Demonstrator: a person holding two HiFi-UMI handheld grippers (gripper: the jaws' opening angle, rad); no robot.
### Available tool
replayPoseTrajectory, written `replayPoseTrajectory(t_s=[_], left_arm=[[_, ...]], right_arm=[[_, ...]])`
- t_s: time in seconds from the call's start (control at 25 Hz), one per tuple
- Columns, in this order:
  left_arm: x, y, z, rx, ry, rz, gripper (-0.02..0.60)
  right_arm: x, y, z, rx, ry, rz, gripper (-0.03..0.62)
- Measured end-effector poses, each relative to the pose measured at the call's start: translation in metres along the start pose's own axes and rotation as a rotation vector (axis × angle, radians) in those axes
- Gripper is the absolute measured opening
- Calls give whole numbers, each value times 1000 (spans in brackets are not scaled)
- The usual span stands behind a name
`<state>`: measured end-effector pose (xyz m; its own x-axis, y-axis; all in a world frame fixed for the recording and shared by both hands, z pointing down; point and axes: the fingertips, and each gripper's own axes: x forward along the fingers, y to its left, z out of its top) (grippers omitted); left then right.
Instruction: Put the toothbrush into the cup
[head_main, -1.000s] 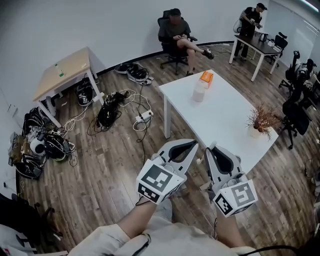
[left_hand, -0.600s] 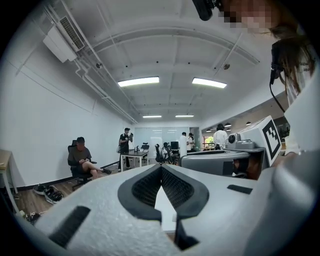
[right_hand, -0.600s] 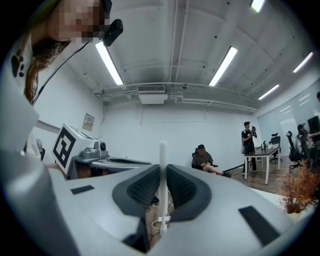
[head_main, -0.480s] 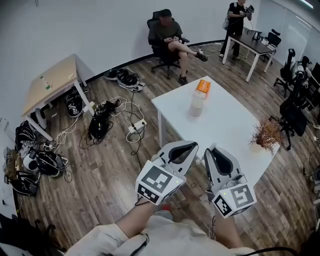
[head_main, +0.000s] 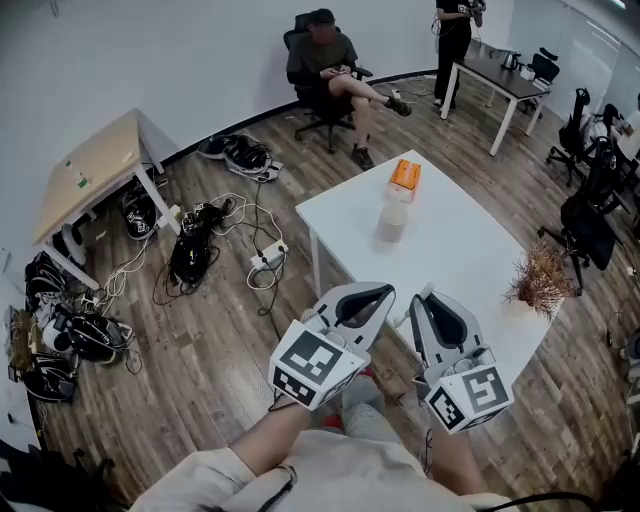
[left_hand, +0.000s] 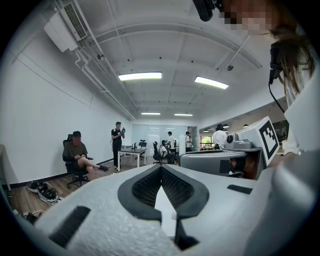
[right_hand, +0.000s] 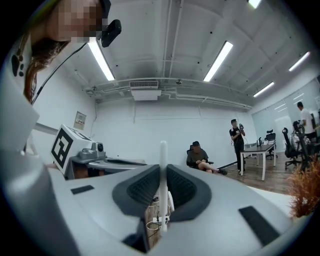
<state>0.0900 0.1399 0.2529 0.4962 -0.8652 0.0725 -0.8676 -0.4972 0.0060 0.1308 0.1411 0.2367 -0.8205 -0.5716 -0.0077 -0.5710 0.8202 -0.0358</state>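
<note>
Toothbrush (right_hand: 163, 185): a thin white stick pinched in the right claw (head_main: 420, 296), long axis upright along the jaw seam, one end poking above; which end, I can't tell. The left claw (head_main: 386, 291), just beside it, is closed on nothing. Farther out on the white counter (head_main: 450, 250), the cup (head_main: 392, 218) stands ahead of both claws, well apart.
</note>
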Motion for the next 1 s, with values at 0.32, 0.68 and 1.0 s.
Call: replayPoseTrajectory(t_s=[0.32, 0.68, 1.0], left_arm=[[38, 47, -3, -27, 0, 14, 6], [76, 108, -2, -40, 0, 75, 6], [83, 158, 1, -39, 12, 192, 6]], right_arm=[[52, -32, -4, 1, 19, 22, 55], [118, -67, -15, -4, 45, 91, 55], [164, -82, -21, 13, 57, 187, 55]])
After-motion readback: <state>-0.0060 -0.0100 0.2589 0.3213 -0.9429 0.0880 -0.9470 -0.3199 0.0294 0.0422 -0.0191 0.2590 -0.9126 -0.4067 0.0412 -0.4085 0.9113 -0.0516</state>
